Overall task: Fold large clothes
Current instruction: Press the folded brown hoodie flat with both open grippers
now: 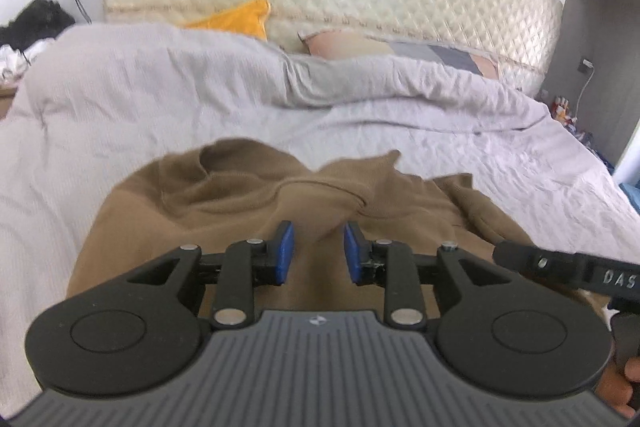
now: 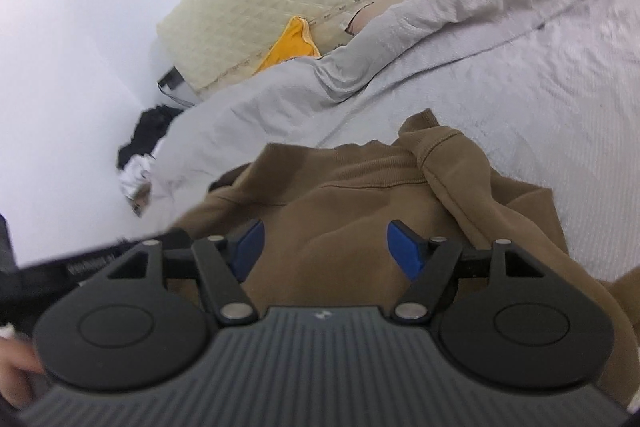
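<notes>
Brown hoodie (image 1: 248, 211) lies rumpled, hood bunched, on the bed (image 1: 400, 131).

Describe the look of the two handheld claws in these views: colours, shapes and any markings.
Both match: the left claw and the right claw each carry two blue pads on black linkage arms with silver pivot pins, joined to round black discs beside a grey ribbed body bearing a small emblem. In the left view, the other tool's black bar shows white letters "DAS".
</notes>
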`<act>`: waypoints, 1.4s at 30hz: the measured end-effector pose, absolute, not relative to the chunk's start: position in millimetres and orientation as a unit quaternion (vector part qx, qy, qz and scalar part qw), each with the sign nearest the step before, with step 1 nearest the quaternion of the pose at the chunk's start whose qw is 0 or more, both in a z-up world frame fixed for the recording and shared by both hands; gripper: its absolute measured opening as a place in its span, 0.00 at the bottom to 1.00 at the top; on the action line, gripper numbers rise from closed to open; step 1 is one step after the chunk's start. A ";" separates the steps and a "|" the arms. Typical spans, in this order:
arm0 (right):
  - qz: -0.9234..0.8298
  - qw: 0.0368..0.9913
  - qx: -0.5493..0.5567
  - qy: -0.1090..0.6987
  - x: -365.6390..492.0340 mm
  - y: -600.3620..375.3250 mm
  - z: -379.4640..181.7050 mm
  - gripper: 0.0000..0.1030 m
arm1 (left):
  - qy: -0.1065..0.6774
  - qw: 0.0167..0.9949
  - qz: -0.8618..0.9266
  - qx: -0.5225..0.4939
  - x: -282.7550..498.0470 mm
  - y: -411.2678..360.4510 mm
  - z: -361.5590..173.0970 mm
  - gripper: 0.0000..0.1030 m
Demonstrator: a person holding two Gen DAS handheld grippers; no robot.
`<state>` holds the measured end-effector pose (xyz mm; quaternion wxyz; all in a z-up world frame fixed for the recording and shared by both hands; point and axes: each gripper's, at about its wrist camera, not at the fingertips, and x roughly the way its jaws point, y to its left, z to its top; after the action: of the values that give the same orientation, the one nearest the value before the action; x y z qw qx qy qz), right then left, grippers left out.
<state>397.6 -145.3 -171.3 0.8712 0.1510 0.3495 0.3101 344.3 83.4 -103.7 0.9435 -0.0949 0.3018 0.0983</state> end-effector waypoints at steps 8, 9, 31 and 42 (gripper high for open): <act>0.276 0.887 0.076 0.362 414.2 -119.6 -199.2 0.61 | 0.341 0.929 0.100 -0.105 378.2 108.1 -144.8 0.29; 0.273 0.885 0.081 0.368 417.3 -119.0 -201.8 0.61 | 0.345 0.927 0.097 -0.110 381.5 110.9 -146.8 0.29; 0.244 0.892 0.094 0.369 434.6 -107.1 -220.8 0.60 | 0.347 0.922 0.082 -0.149 380.5 121.7 -160.0 0.34; 0.222 0.911 0.095 0.335 362.5 -131.3 -179.7 0.62 | 0.317 0.940 0.058 -0.114 304.8 91.9 -128.0 0.46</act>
<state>362.5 -131.3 -179.8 0.9108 0.0950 0.3348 0.2221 304.8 91.9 -128.0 0.9399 -0.1144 0.3166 0.0580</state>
